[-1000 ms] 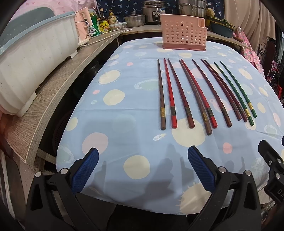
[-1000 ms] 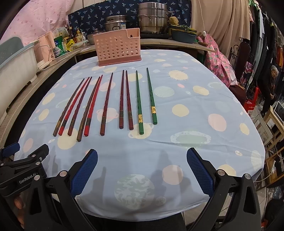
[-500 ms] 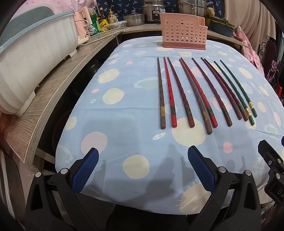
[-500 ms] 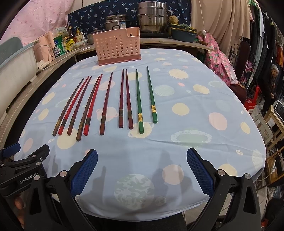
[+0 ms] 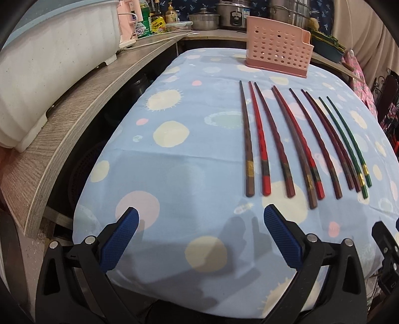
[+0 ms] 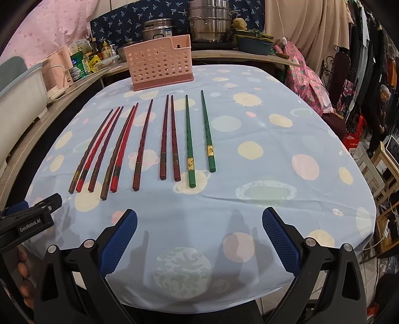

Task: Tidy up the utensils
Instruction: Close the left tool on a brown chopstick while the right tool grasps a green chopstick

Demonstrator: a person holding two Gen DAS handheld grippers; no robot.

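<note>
Several chopsticks lie side by side on the spotted blue tablecloth [image 5: 174, 174]: brown [image 5: 247, 139], red [image 5: 260, 142], dark red [image 6: 163, 139] and two green ones [image 6: 205, 132]. A pink perforated utensil basket [image 5: 278, 51] stands upright at the far end, also in the right wrist view [image 6: 159, 66]. My left gripper [image 5: 199, 236] is open and empty above the near table edge, left of the chopsticks. My right gripper [image 6: 199, 236] is open and empty near the front edge, below the green chopsticks.
A wooden counter [image 5: 69, 104] with a white tub [image 5: 49, 62] runs along the left. Pots [image 6: 209, 22] and bottles [image 6: 82, 62] stand behind the basket. A chair with pink cloth [image 6: 306, 82] is at the right.
Both grippers have moved slightly forward towards the chopsticks. Nothing on the table has moved.
</note>
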